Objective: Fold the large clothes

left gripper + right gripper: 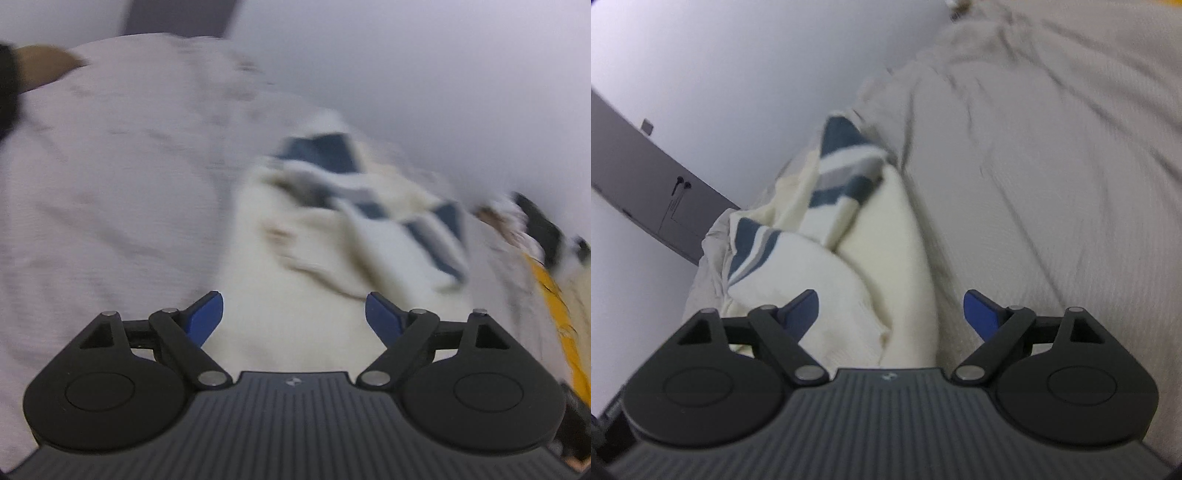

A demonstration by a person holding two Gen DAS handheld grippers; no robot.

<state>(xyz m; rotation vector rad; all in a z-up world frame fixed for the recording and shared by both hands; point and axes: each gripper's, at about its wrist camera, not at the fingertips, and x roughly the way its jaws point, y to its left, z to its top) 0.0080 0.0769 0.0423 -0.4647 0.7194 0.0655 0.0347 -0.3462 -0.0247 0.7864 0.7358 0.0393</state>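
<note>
Left fingers (207, 317): blue pads spread wide, nothing between them.
Left gripper (294, 312): sits at lower centre of the left wrist view, over cream cloth; whether it touches the cloth cannot be told.
Right fingers (980, 315): blue pads spread wide, nothing clamped.
Right gripper (891, 312): lower centre of the right wrist view; a cream fold lies in the gap between the fingers, not pinched.
Garment (332, 236): cream cloth with navy and grey stripes, crumpled, centre to right of the left wrist view, blurred; in the right wrist view (849, 236) it runs from lower centre up to the centre-left, striped part uppermost.
Bed cover (1052, 166): pale ribbed fabric under the garment, filling the right side of the right wrist view and the left side of the left wrist view.
Wall (720, 55): pale, upper left of the right wrist view.
Yellow item (554, 306): right edge of the left wrist view, too blurred to identify.
</note>
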